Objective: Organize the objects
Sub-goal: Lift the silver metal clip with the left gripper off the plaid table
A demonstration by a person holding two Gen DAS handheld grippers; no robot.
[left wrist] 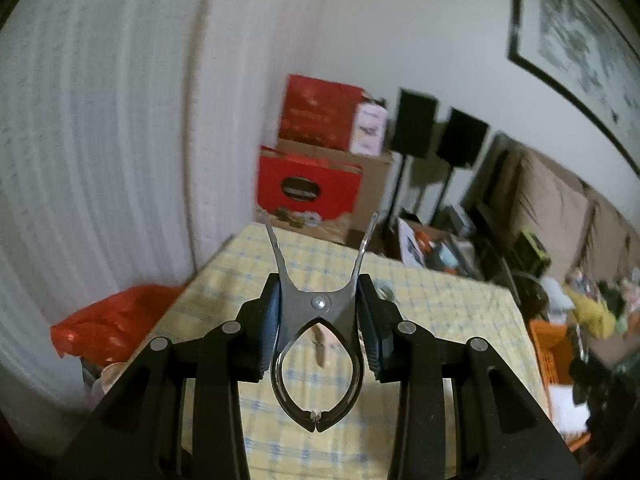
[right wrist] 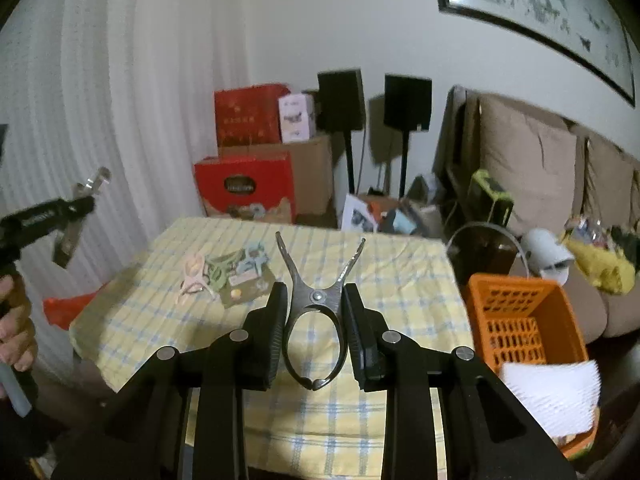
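Clearly, each gripper is clamping a metal clip. The left gripper [left wrist: 320, 304] is squeezing its clip [left wrist: 318, 320] at the pivot, the clip's prongs splaying forward above the checked table [left wrist: 440, 300]. The right gripper [right wrist: 316, 300] is pinching a second clip [right wrist: 316, 312] the same way, above the same table. More clips, pastel ones [right wrist: 224, 268], are lying in a pile on the cloth, ahead and to the left. An orange basket [right wrist: 520, 320] is sitting just beside the table's right edge. Red boxes [right wrist: 248, 188] are standing beyond, against the wall.
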